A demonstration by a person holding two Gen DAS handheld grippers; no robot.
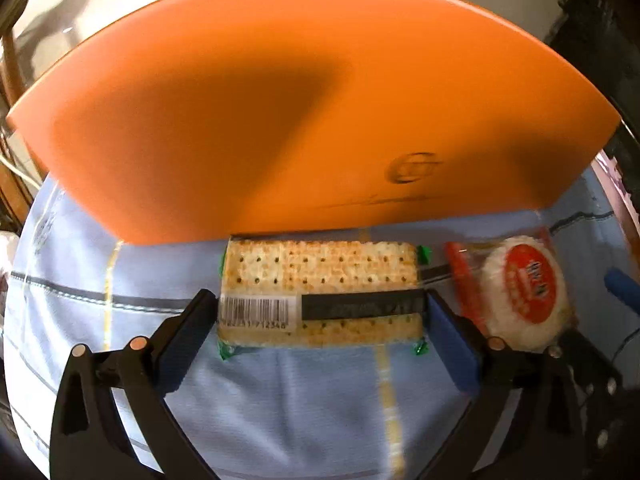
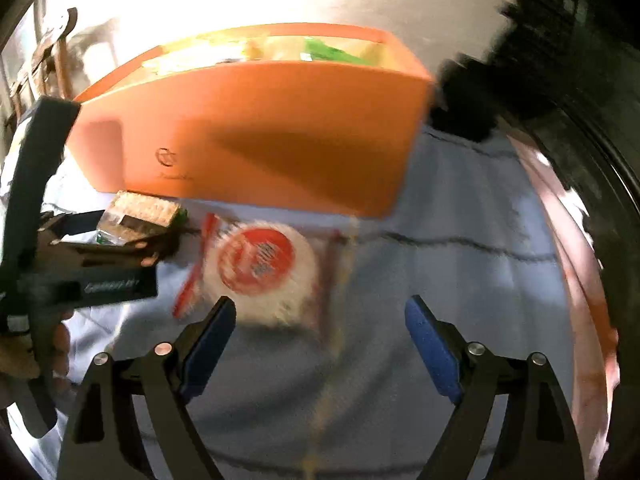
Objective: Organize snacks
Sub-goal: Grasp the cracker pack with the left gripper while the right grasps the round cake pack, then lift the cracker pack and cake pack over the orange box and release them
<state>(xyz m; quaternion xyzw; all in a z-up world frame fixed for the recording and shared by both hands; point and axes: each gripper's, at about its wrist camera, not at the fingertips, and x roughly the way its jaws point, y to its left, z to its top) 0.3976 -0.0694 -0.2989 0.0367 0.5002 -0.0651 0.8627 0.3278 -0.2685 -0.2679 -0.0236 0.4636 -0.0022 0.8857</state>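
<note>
A clear packet of crackers (image 1: pixel 320 272) with a barcode lies flat on the cloth against the front of the orange box (image 1: pixel 320 100). My left gripper (image 1: pixel 319 298) straddles the packet lengthwise, open wide, with a blue pad close to each end. To its right lies a round white rice-cracker packet (image 1: pixel 524 292) with a red label. In the right wrist view this round packet (image 2: pixel 260 268) sits just ahead and left of my open right gripper (image 2: pixel 320 312), nothing between its fingers. The left gripper (image 2: pixel 120 236) is over the crackers (image 2: pixel 144 210). The orange box (image 2: pixel 260 132) has snacks in its open top.
A pale blue checked cloth (image 2: pixel 440 280) covers the table. A pinkish table edge (image 2: pixel 580 280) curves along the right. Dark objects (image 2: pixel 480 100) stand behind the box at right. A person's hand (image 2: pixel 60 340) holds the left gripper. Wooden furniture (image 2: pixel 56 60) stands far left.
</note>
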